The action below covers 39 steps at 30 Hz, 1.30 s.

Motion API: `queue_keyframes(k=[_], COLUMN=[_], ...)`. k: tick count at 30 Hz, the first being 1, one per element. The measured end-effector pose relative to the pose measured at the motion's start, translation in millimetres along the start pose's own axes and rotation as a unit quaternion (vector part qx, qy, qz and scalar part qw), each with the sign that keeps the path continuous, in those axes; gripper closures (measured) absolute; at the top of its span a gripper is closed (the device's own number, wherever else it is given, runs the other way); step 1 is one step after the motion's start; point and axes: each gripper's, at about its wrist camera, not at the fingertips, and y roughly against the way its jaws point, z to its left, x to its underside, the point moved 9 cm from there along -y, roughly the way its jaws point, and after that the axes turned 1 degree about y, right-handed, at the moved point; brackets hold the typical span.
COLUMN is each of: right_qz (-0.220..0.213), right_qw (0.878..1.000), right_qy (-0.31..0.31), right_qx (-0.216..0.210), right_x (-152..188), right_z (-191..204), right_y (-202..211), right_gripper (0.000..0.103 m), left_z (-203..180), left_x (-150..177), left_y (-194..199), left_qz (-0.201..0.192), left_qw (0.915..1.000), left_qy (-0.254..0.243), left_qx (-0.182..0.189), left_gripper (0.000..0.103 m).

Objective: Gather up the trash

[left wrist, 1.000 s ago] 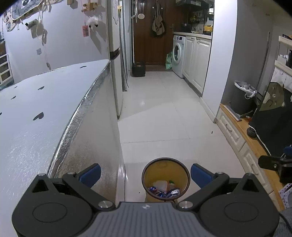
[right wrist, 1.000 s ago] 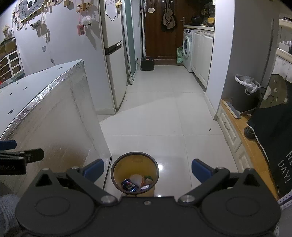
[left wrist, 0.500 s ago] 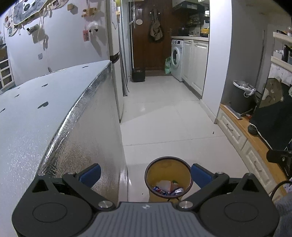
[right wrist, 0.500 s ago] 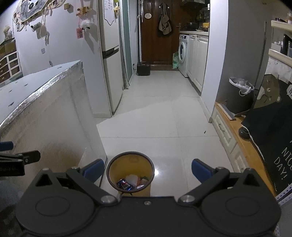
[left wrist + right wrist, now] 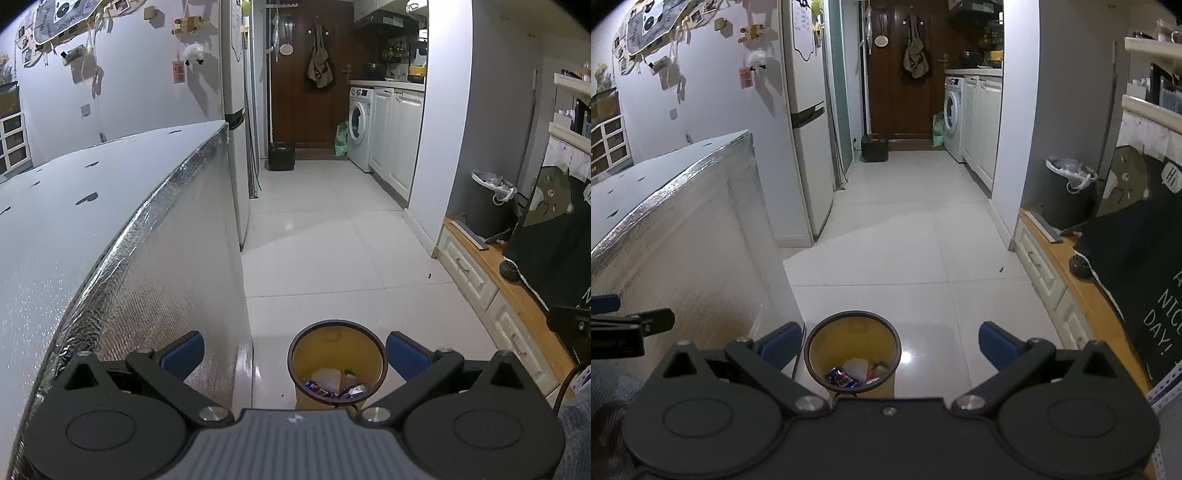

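We hold the left gripper (image 5: pixel 294 350) with its blue-padded fingers (image 5: pixel 183 350) spread wide and nothing between them, low in the frame; the right gripper (image 5: pixel 889 345) is spread just as wide and also empty. Between each pair of fingers, lower centre of both views, we see the yellow waste bin (image 5: pixel 337 363) standing on the white tiled floor (image 5: pixel 325 236), and in its bottom lies the trash (image 5: pixel 334 384): a blue and red wrapper, something white and a few crumpled bits. Filling the left of the frame is the foil-covered table (image 5: pixel 122 258), its silver side just beside the bin. In the right wrist view the other gripper's tip pokes in at the left edge. Further up the frame we see the refrigerator (image 5: pixel 809 122), the washing machine (image 5: pixel 358 125) and a dark wooden door (image 5: pixel 306 74)
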Motion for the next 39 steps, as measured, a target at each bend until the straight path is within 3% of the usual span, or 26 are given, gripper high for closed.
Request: queue_keyframes(k=[39], right_qz=[0.003], right_qw=[1.000], right_qy=[0.013], right_qx=[-0.011], right_x=[8], right_z=[1], right_y=[0], right_gripper=[0.000], left_z=[-6], left_x=[-2], left_y=[12], left_qz=[-0.005], left_qw=[0.9999], left_qy=[-0.014], left_qx=[-0.004], left_gripper=[0.000])
